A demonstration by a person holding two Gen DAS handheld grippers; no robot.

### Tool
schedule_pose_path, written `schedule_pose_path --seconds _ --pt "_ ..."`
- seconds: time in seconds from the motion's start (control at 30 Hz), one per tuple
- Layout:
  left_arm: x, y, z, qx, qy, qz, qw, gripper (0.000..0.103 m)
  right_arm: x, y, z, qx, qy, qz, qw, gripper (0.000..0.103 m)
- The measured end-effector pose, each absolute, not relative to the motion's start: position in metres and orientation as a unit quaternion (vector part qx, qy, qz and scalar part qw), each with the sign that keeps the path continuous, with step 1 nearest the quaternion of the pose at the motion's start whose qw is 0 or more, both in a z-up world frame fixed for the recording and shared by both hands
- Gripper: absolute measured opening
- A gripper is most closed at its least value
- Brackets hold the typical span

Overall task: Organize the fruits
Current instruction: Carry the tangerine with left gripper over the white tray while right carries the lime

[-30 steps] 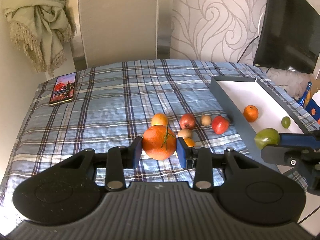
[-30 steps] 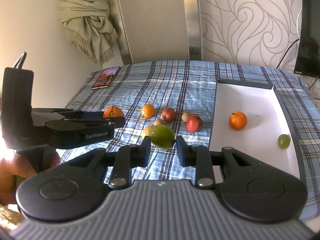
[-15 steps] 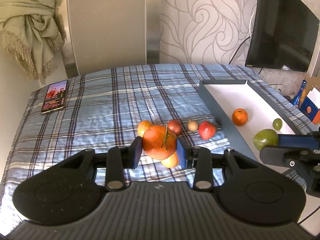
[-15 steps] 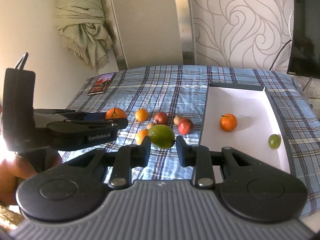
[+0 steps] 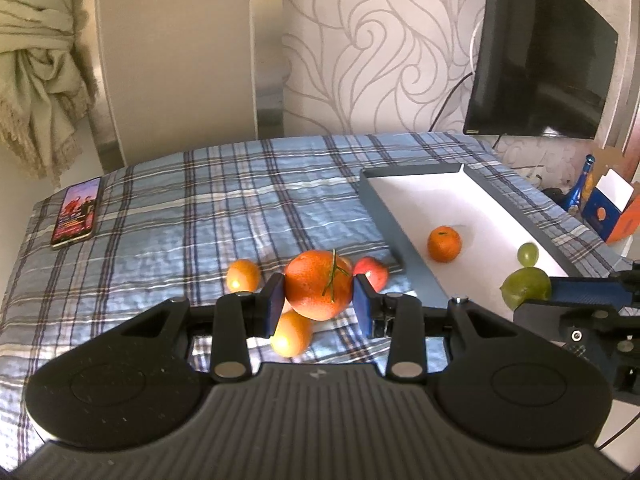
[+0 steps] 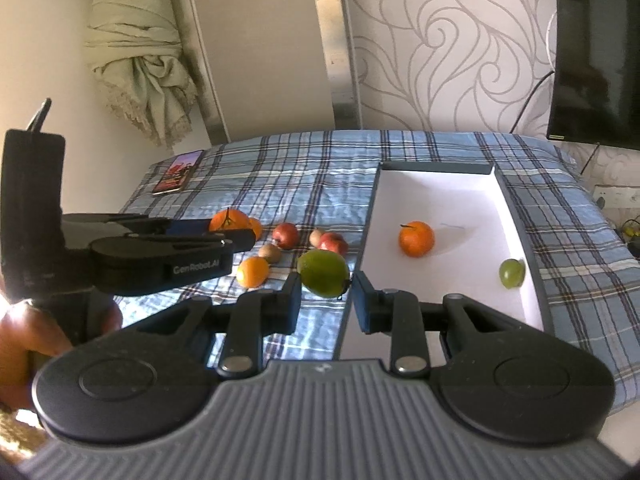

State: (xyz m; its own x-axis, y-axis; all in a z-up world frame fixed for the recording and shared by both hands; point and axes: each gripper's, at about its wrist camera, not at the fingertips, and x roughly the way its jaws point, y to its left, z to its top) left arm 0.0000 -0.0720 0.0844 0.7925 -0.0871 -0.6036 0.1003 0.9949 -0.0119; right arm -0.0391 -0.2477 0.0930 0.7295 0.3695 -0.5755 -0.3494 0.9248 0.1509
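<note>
Large orange [image 5: 318,290]: stemmed, clamped, lifted.
Green fruit [image 6: 324,273]: clamped, lifted.
Tray [image 6: 516,216]: white-floored; small orange [image 6: 416,239], grape [image 6: 511,273].

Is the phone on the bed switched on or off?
On. The phone lies flat on the plaid blanket, its screen lit with a colourful picture.

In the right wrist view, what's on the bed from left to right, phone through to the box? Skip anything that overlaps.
Phone → small orange → dark red apple → green fruit in the right tongs → orange in the box → grape by the box wall.
</note>
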Motion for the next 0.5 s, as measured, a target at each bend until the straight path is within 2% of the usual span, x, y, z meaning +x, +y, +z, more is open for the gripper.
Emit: schedule_pose_path --seconds 0.5 --pt "0.019 -0.11 0.086 0.023 0.313 -0.099 0.944 0.042 -0.04 -0.275 0.092 0.025 0.311 0.151 0.938 0.031"
